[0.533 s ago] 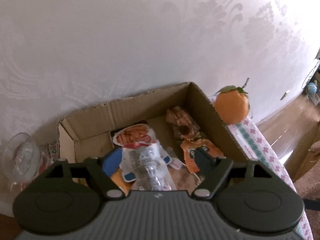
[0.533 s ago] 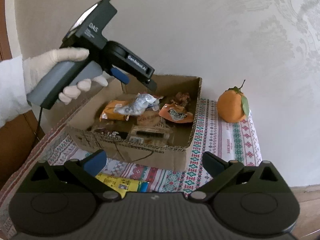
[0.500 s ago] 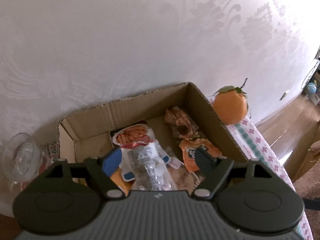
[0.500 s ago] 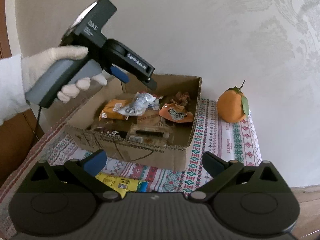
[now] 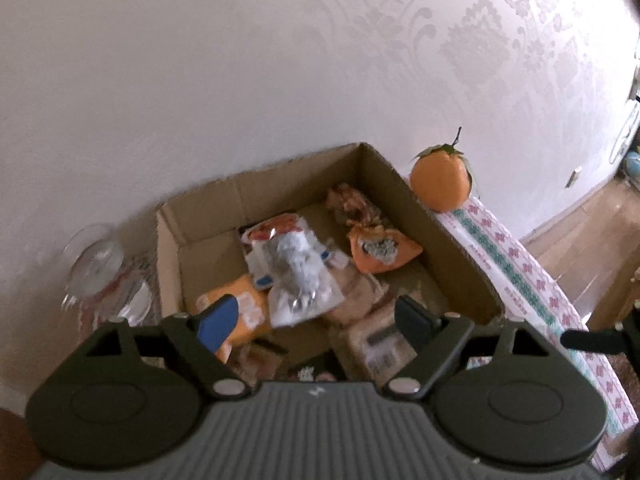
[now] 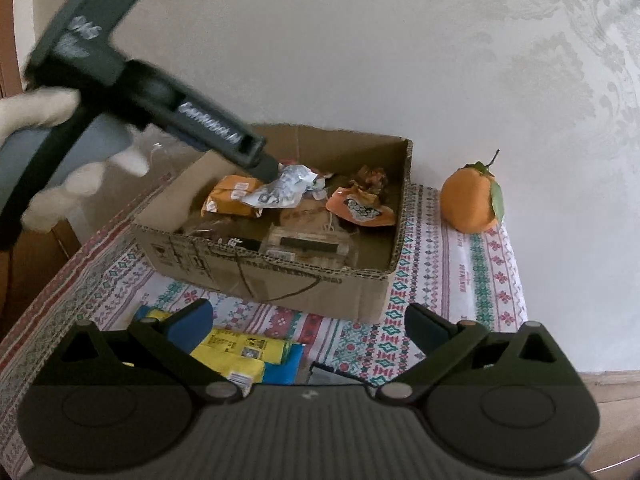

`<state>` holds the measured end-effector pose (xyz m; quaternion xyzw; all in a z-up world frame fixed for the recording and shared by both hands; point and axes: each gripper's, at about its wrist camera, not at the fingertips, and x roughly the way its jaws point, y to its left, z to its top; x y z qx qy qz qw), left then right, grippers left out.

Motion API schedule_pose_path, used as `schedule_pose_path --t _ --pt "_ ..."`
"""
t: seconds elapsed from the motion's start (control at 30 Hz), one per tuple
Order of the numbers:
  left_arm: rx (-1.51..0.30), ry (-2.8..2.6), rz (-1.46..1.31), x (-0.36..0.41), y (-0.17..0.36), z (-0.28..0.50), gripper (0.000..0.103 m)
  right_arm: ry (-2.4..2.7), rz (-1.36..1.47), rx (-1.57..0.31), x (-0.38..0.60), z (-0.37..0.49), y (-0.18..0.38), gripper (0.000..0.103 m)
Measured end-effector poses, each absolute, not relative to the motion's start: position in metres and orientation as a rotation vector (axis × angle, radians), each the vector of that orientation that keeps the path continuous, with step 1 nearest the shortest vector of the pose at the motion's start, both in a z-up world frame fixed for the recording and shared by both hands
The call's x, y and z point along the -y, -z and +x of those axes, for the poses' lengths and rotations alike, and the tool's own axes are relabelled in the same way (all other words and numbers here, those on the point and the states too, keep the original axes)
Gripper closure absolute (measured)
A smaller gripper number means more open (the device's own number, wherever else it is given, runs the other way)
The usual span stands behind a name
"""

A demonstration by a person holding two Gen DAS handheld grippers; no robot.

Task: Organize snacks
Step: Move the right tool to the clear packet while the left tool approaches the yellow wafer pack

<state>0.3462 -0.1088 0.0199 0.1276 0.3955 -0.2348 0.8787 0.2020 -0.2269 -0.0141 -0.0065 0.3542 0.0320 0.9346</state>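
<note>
The silver packet (image 5: 298, 276) lies loose in the cardboard box (image 6: 320, 284) ahead of the left gripper (image 5: 316, 318), whose jaws have just been opening, now wide and empty. Yellow packets (image 6: 240, 354) on the bench (image 6: 496, 276), between the right gripper (image 6: 308, 324) jaws, also wide, remain.

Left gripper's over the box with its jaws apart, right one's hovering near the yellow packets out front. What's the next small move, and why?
Probably lower the right gripper onto the yellow packet and close on it. The left gripper has just been opening, with nothing between its pads; the silver packet lies in the cardboard box. The yellow packet lies on the tablecloth outside the box, below the right gripper's open jaws.
</note>
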Motion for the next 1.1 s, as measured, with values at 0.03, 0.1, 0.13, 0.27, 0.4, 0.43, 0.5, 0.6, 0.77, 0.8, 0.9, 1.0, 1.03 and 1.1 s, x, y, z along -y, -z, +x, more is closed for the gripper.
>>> schedule_pose_path --t 0.03,0.1,0.13,0.27,0.4,0.43,0.5,0.6,0.77,0.8,0.9,1.0,1.03,1.1 --pt "-0.823 0.479 0.259 0.105 -0.019 0.342 0.017 -0.066 -0.013 -0.728 0.226 0.203 0.014 0.000" --pt "-0.820 0.454 0.251 0.099 -0.017 0.333 0.017 -0.066 -0.012 -0.734 0.226 0.205 0.015 0.000" --pt "-0.815 0.428 0.250 0.095 -0.015 0.327 0.017 -0.059 -0.014 -0.738 0.226 0.207 0.015 0.000" --pt "-0.802 0.385 0.223 0.079 -0.010 0.304 0.017 -0.059 -0.012 -0.761 0.226 0.213 0.019 0.000" --pt "-0.790 0.334 0.160 0.063 -0.002 0.275 0.017 -0.062 -0.016 -0.796 0.226 0.217 0.027 0.000" --pt "-0.790 0.307 0.149 0.061 0.001 0.269 0.017 -0.065 -0.017 -0.805 0.226 0.218 0.029 0.000" --pt "-0.787 0.270 0.141 0.056 0.006 0.256 0.017 -0.067 -0.021 -0.814 0.225 0.217 0.032 0.000" --pt "-0.797 0.221 0.093 0.046 0.014 0.243 0.017 -0.068 -0.036 -0.824 0.224 0.215 0.035 0.000" --pt "-0.848 0.221 0.075 0.033 0.029 0.228 0.016 -0.068 -0.057 -0.839 0.230 0.207 0.040 0.000" --pt "-0.854 0.205 0.090 0.032 0.031 0.226 0.016 -0.067 -0.061 -0.843 0.231 0.205 0.042 0.000" --pt "-0.861 0.194 0.113 0.024 0.031 0.217 0.016 -0.062 -0.053 -0.854 0.237 0.199 0.047 0.000" --pt "-0.876 0.183 0.149 0.017 0.026 0.208 0.016 -0.065 -0.060 -0.874 0.241 0.194 0.054 0.000" --pt "-0.883 0.172 0.167 0.015 0.023 0.205 0.016 -0.064 -0.067 -0.885 0.241 0.193 0.056 0.000" --pt "-0.860 0.144 0.199 0.013 0.019 0.198 0.009 -0.048 -0.088 -0.901 0.242 0.192 0.059 0.000"
